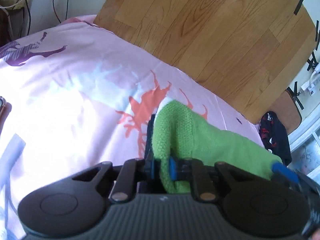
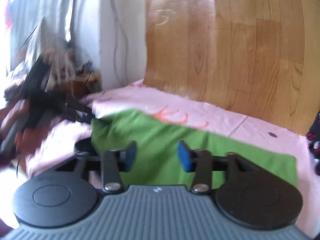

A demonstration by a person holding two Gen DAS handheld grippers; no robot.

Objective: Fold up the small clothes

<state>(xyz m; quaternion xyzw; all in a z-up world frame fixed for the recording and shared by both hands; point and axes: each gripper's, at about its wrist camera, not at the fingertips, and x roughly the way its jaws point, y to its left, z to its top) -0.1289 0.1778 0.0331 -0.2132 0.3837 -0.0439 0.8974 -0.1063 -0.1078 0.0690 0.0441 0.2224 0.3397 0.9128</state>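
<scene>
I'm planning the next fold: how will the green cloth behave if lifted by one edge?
Probably floppy: the green cloth bunches and drapes where the left gripper pinches it. Its knit-like texture suggests it grips rather than slips. Likely light; elsewhere it lies flat on the pink sheet.

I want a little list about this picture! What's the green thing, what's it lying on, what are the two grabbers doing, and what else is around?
cloth: green cloth, bunched at one end, flat at the other
surface: pink sheet with animal prints
left hand-held gripper: shut on the green cloth, lifting a fold
right hand-held gripper: open above the flat part, pinching nothing
nearby: dark patterned garment at the sheet's edge
floor: wooden floor beyond the sheet
</scene>
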